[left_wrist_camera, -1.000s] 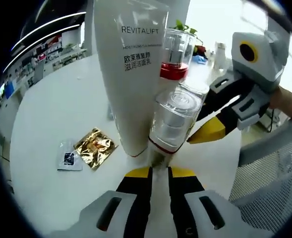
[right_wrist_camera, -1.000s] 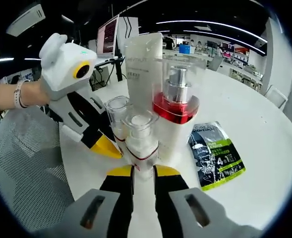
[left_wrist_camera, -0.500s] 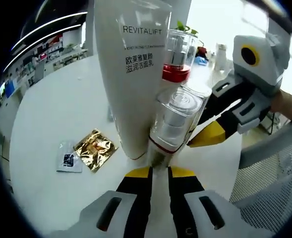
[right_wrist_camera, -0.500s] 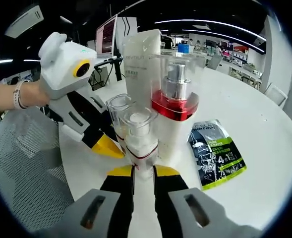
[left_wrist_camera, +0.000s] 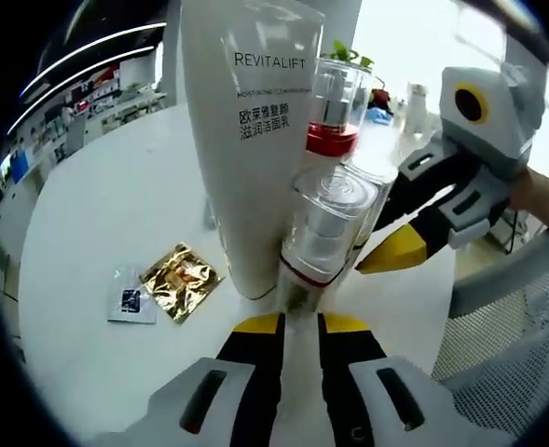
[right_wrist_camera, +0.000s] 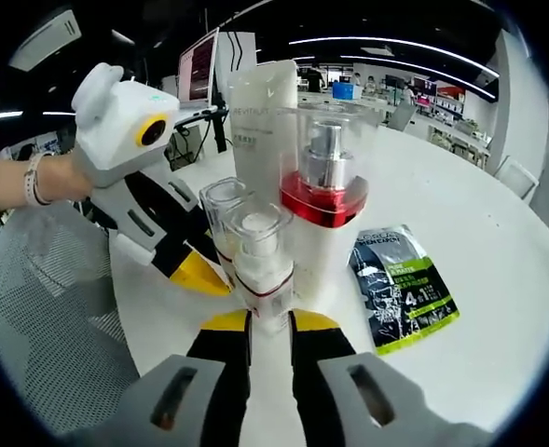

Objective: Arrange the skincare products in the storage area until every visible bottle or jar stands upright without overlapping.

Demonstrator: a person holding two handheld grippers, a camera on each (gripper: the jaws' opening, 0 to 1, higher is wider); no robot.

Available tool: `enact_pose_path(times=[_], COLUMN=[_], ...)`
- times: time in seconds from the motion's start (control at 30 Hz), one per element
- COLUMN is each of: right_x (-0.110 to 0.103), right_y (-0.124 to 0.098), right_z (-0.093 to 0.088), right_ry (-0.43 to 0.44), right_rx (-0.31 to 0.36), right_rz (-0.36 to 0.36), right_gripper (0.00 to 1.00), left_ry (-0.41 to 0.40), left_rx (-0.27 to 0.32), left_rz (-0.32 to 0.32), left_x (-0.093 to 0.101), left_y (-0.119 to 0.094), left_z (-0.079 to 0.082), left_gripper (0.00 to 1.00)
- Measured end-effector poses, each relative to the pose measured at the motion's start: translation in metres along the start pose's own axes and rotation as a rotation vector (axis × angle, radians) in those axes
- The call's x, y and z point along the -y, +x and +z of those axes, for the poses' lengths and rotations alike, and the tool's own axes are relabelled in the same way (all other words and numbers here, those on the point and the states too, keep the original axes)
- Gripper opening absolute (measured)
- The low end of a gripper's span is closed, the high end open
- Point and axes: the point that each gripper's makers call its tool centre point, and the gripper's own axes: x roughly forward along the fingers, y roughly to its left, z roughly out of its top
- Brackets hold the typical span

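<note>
A tall white REVITALIFT tube stands upright on the round white table. Beside it stands a pump bottle with a red collar. My left gripper is shut on the base of a small clear-capped pump bottle, which is upright in front of the tube. My right gripper is shut on a second small clear-capped bottle, also upright. The two small bottles stand close together, the left one just behind the right one. The red-collared bottle and the tube rise behind them.
A gold foil sachet and a small clear sachet lie flat left of the tube. A green and black sachet lies flat to the right of the bottles. A mesh chair stands at the table's edge.
Hardly anything differs. Both views have shifted slightly, and both grippers keep the same hold on their small bottles.
</note>
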Motion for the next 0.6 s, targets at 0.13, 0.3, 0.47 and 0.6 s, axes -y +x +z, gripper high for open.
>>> enact_pose_path(times=[0.13,0.3,0.47,0.6], right_x=[-0.004,-0.006,-0.009,-0.011], right_y=[-0.002,-0.005,-0.012,-0.016], right_z=[0.002,0.003,0.007,0.009], right_ry=[-0.007,-0.017,-0.016,-0.013], right_rx=[-0.002,-0.004,0.011,0.007], right_rz=[0.001,-0.006,-0.011,-0.022], right_gripper=[0.17,0.19,0.21,0.25], left_ry=[0.002,0.008,0.018,0.02], left_rx=[0.016,0.019,0.033,0.047], left_rz=[0.004,0.003,0.01,0.018], left_x=[0.001,0.003,0.002,0.003], left_y=[-0.005,-0.01,-0.018,-0.026], left_z=[0.003,0.002,0.003,0.004], left_gripper=[0.11,0.13,0.17,0.21])
